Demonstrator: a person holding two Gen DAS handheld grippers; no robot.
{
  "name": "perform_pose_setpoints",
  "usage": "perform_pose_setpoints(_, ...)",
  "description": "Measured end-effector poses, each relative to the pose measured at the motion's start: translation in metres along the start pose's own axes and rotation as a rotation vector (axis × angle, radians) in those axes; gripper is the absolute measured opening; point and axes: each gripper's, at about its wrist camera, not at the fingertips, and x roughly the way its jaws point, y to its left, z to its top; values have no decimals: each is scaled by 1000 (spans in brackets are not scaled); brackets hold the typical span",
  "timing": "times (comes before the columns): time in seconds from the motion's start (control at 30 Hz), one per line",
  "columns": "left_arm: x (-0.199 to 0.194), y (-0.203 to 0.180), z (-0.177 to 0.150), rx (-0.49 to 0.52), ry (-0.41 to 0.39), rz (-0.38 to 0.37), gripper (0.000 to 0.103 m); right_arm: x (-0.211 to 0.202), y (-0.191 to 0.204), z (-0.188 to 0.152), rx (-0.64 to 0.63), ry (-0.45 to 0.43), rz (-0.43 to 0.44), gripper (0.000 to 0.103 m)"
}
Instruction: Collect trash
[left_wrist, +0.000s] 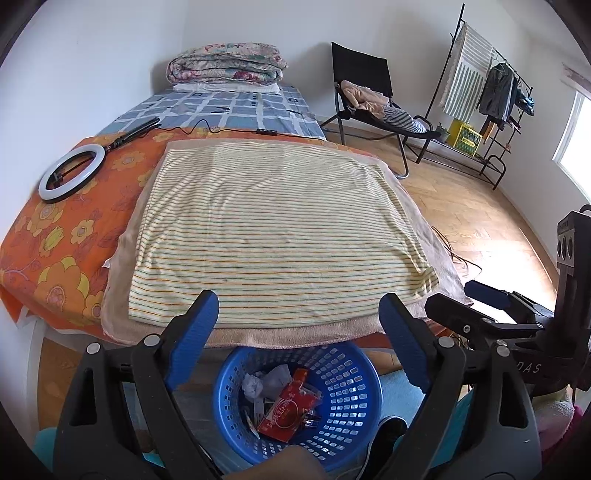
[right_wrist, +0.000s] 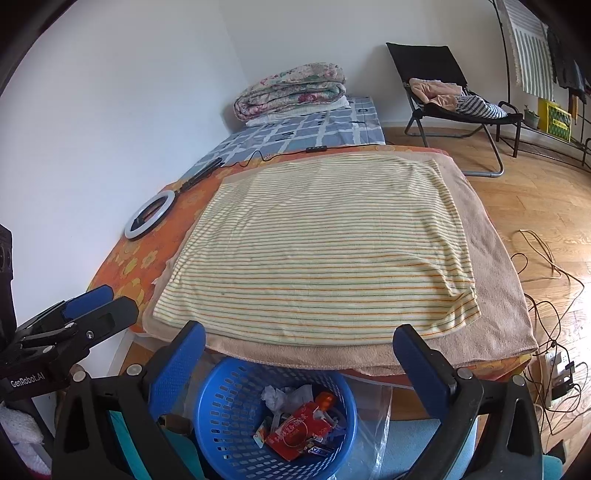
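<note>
Striped towel (left_wrist: 273, 229) covers bed (left_wrist: 55, 236)

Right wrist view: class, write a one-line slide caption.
Open right gripper above a blue basket of wrappers, beside a striped-towel-covered bed.

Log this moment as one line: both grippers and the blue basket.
left gripper: open, empty | right gripper: open, empty | blue plastic basket: on floor, holds red wrapper and crumpled paper
</note>
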Motion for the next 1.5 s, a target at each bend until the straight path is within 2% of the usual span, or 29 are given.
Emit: perform_pose_setpoints(1.5, 3, -1, -1, -1, 13, -1, 92, 5, -6, -2, 52, 22, 23, 103)
